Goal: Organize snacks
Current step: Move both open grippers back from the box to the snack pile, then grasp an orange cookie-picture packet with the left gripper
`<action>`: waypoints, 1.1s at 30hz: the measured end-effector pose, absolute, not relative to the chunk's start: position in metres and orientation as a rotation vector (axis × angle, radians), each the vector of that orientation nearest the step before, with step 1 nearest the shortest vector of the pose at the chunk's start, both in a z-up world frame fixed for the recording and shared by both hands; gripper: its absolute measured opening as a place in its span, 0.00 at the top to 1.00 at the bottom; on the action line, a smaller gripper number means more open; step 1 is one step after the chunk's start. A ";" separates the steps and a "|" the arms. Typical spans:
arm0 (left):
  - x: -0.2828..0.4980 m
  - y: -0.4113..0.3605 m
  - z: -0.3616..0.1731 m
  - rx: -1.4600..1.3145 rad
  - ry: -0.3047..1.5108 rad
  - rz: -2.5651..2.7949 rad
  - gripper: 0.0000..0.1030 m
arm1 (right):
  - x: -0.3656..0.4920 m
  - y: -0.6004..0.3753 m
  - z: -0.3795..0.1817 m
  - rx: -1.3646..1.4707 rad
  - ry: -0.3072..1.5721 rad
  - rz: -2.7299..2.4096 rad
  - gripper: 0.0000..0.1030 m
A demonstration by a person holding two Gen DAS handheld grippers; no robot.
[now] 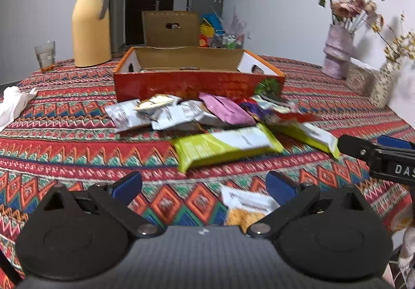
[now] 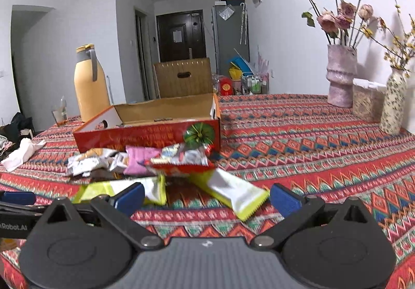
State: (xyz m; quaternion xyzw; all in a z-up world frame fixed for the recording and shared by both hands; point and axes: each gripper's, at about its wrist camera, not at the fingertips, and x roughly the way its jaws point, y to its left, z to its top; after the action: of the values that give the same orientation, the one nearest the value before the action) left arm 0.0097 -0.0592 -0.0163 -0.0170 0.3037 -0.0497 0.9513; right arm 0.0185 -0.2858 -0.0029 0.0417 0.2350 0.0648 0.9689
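Both grippers hang spread and empty: left gripper [image 1: 203,186], right gripper [image 2: 207,198]. No snack is picked yet, I judge. Just ahead of the right gripper lies a green-and-white packet [image 2: 233,191] on the tabletop [image 2: 324,138] (the red box [image 2: 145,135] beyond). Next: lower, straddle, close.

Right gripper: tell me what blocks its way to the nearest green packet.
Nothing visible. The right gripper is open, with only bare tablecloth between it and the green packet. The other snacks lie farther back, by the box.
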 end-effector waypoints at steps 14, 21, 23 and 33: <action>-0.005 -0.089 -0.038 0.033 0.650 -0.133 0.04 | -0.013 -0.301 -0.023 0.119 0.499 0.122 0.00; -0.002 -0.093 -0.045 0.018 0.662 -0.143 0.52 | -0.018 -0.307 -0.029 0.129 0.506 0.121 0.00; -0.002 -0.093 -0.045 0.012 0.662 -0.157 0.60 | -0.019 -0.307 -0.030 0.128 0.508 0.126 0.00; -0.008 -0.085 -0.023 0.002 0.584 -0.155 0.62 | -0.016 -0.303 -0.029 0.117 0.507 0.139 0.00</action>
State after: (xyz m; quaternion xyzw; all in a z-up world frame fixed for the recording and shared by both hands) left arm -0.0080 -0.0852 -0.0231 0.0011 0.2875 -0.0761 0.9548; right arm -0.0158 -0.3032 -0.0291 0.0580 0.2504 0.0687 0.9640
